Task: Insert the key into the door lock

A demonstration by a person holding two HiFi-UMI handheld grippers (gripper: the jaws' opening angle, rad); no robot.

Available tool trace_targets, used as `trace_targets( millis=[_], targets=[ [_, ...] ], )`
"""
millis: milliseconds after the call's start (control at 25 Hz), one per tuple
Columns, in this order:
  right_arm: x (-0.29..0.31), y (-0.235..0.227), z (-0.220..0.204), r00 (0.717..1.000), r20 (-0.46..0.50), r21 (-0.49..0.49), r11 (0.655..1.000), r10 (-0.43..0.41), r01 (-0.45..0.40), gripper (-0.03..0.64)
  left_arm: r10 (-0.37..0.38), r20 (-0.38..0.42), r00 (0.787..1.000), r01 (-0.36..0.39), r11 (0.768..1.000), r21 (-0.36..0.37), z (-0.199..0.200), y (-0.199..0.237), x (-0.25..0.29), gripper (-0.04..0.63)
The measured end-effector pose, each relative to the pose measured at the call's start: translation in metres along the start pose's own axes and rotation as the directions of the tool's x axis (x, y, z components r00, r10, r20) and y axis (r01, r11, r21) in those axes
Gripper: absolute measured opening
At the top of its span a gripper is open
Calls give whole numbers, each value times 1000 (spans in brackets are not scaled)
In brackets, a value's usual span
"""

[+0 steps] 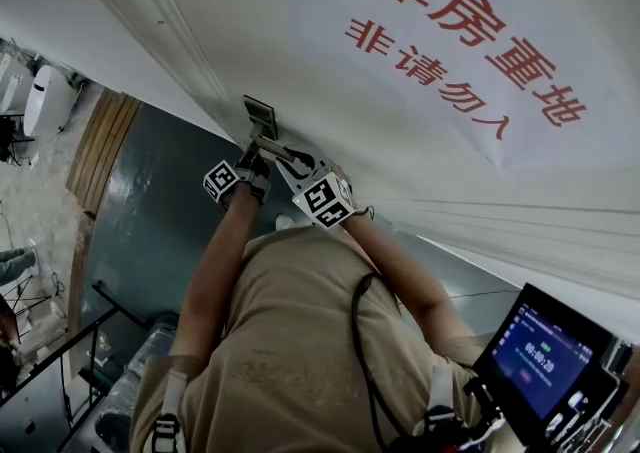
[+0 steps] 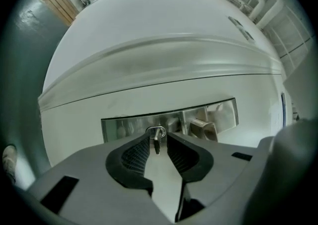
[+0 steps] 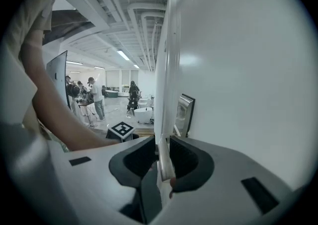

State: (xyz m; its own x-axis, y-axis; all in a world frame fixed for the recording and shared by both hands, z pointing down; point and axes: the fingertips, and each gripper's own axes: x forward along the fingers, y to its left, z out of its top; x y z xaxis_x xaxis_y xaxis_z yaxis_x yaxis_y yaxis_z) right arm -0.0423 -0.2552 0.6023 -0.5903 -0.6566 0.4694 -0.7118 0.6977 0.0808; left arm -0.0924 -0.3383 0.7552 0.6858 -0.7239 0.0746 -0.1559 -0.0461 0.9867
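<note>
A small silver key (image 2: 157, 142) sticks out of the keyhole in the steel lock plate (image 2: 124, 127) on the white door. My left gripper (image 2: 158, 139) points level at it with its jaws open on either side of the key; a gap shows beside each pad. The door handle (image 2: 203, 128) juts from the plate just right of the key. My right gripper (image 3: 161, 142) is shut on that handle's pale lever (image 3: 164, 164), with the lock plate (image 3: 185, 114) beyond it. In the head view both grippers meet at the lock plate (image 1: 260, 119): left gripper (image 1: 252, 156), right gripper (image 1: 290, 157).
The white door carries a banner with red characters (image 1: 470, 31). A lit screen (image 1: 545, 361) stands at the lower right. Dark green floor (image 1: 150, 221) and a wooden strip (image 1: 100, 146) lie on the left. Several people (image 3: 94, 97) stand far off in the room.
</note>
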Motion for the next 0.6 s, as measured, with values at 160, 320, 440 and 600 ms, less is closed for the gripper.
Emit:
trace_targets(
  millis=[160, 320, 440, 600],
  targets=[
    [1, 3, -1, 1000, 6, 16, 1000, 0, 0, 75, 11, 9, 1000, -11, 1000, 9, 3, 6, -23, 176],
    [7, 6, -2, 1000, 16, 20, 1000, 9, -9, 75, 5, 48, 999, -6, 1000, 27, 5, 5, -56, 181],
    [10, 12, -1, 999, 26, 22, 999, 31, -31, 75, -12, 81, 997, 5, 997, 78, 8, -4, -78, 183],
    [9, 19, 3, 997, 35, 15, 997, 71, -71, 75, -64, 114, 991, 47, 989, 141, 9, -29, -95, 154]
  ],
)
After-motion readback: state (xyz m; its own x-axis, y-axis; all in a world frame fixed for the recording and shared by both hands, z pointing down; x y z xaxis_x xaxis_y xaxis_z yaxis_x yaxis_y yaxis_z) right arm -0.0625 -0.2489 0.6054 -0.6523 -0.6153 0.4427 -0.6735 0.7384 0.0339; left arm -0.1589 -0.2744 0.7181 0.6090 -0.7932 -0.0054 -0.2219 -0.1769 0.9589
